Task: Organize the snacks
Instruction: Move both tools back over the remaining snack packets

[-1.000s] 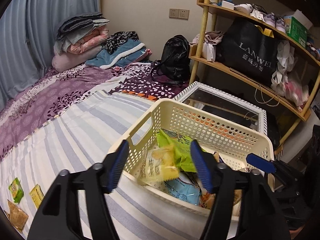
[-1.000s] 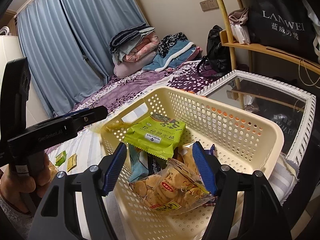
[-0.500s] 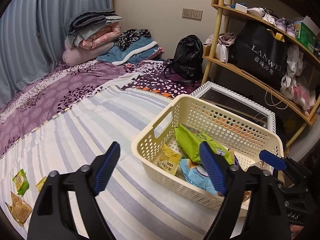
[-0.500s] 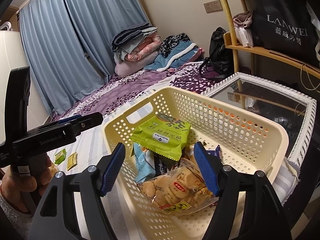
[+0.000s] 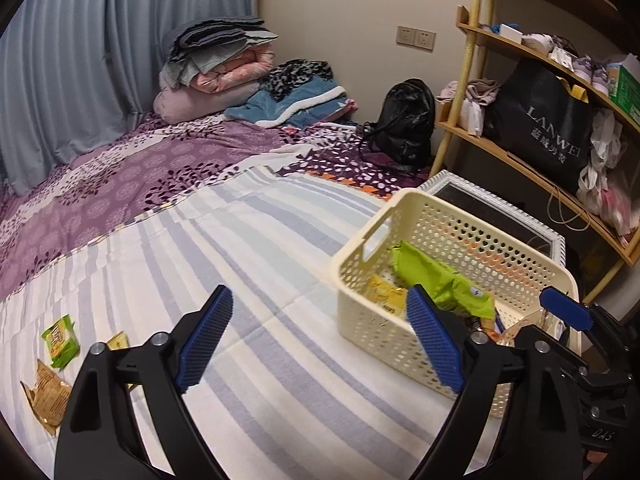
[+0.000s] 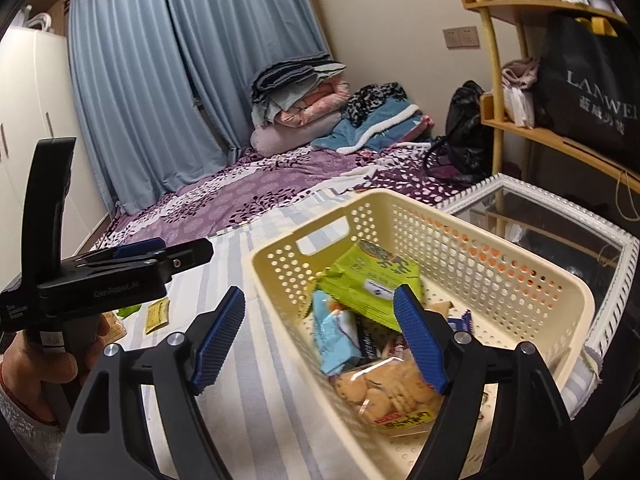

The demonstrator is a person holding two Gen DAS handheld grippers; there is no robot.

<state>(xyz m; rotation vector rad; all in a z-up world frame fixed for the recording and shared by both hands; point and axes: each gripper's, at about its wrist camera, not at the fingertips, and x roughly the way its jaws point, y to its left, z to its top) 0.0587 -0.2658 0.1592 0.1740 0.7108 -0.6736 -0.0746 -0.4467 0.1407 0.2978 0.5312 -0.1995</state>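
A cream perforated basket [image 5: 376,332] sits on the striped sheet at the right and holds a green packet [image 5: 440,276] and a small yellow packet [image 5: 384,294]. My left gripper [image 5: 320,336] hangs over the sheet left of the basket, its jaws opening with nothing between them. Three loose snacks lie far left: a green one [image 5: 60,336], a yellow one [image 5: 118,340] and a brown one [image 5: 46,396]. My right gripper [image 6: 318,340] straddles the basket's [image 6: 472,248] near wall, its jaws opening above a biscuit bag [image 6: 392,396] and a blue packet [image 6: 336,332], touching neither.
A white-framed mirror [image 5: 500,216] lies just behind the basket. A wooden shelf [image 5: 520,164] with a black bag stands to the right. Folded bedding [image 5: 216,76] and a black backpack [image 5: 404,120] sit at the far end. A hand [image 6: 40,364] holds the left gripper [image 6: 200,250].
The left gripper let the yellow packet drop into the basket, drew back to the left and spread wide. The right gripper widened and shifted left off the biscuit bag.
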